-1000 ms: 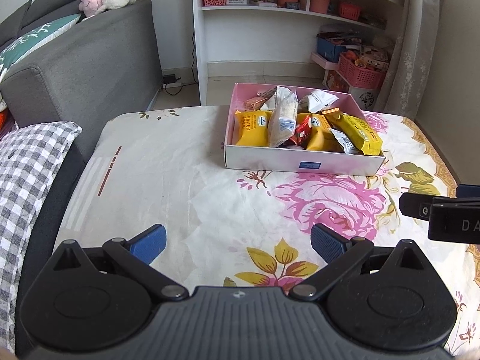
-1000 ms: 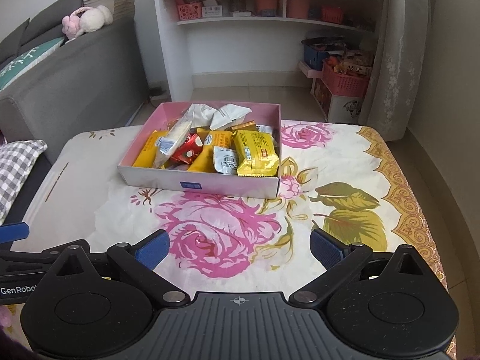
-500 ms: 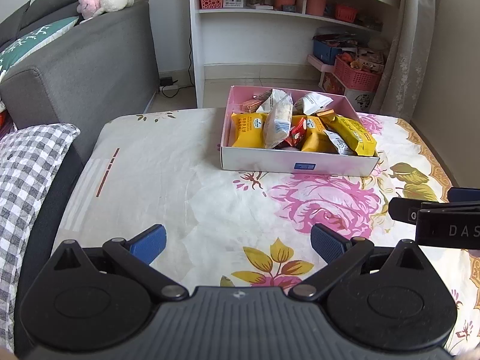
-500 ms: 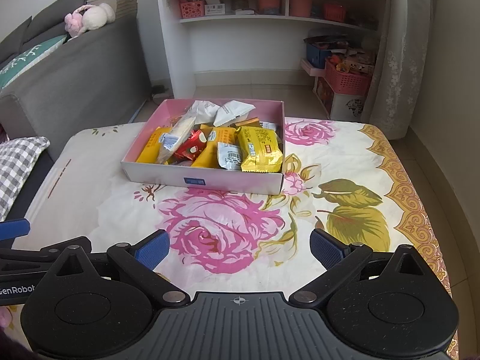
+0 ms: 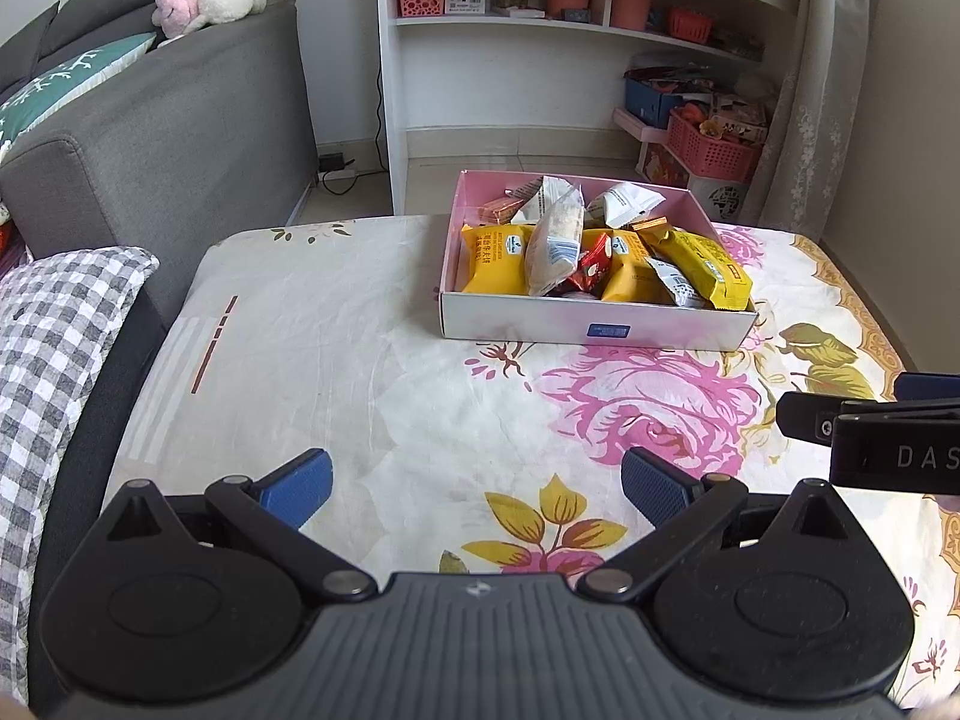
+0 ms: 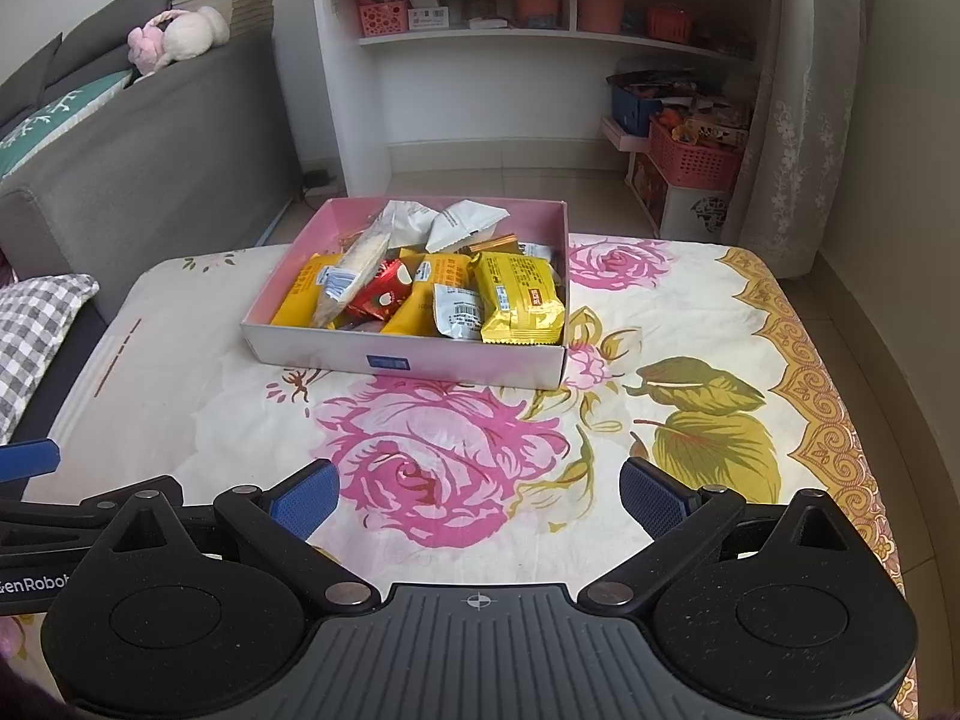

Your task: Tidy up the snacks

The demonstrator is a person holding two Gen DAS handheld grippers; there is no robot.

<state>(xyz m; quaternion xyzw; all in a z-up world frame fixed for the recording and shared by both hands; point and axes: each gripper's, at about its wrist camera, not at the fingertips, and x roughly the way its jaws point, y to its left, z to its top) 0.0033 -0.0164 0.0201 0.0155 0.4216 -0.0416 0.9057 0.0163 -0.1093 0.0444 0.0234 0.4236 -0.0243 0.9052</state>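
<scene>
A pink box [image 5: 594, 327] [image 6: 408, 354] stands on the flowered table cover, filled with several snack packets: yellow ones [image 5: 489, 258] [image 6: 522, 294], a pale long packet [image 5: 555, 240], a small red one [image 6: 381, 297] and white ones [image 6: 465, 219]. My left gripper [image 5: 477, 489] hovers open over the near cover, well short of the box, nothing between its blue pads. My right gripper [image 6: 480, 495] is open too and empty, near the table's front; its fingers [image 5: 864, 420] show at the right edge of the left wrist view.
A grey sofa [image 5: 156, 138] with a plush toy stands to the left, a checked cushion [image 5: 48, 348] beside the table. A white shelf unit [image 5: 570, 30] and pink baskets [image 5: 708, 147] are behind the box. A curtain [image 6: 804, 90] hangs at the right.
Both grippers have drawn back from the box and risen slightly; the box looks smaller and farther. Both stay open.
</scene>
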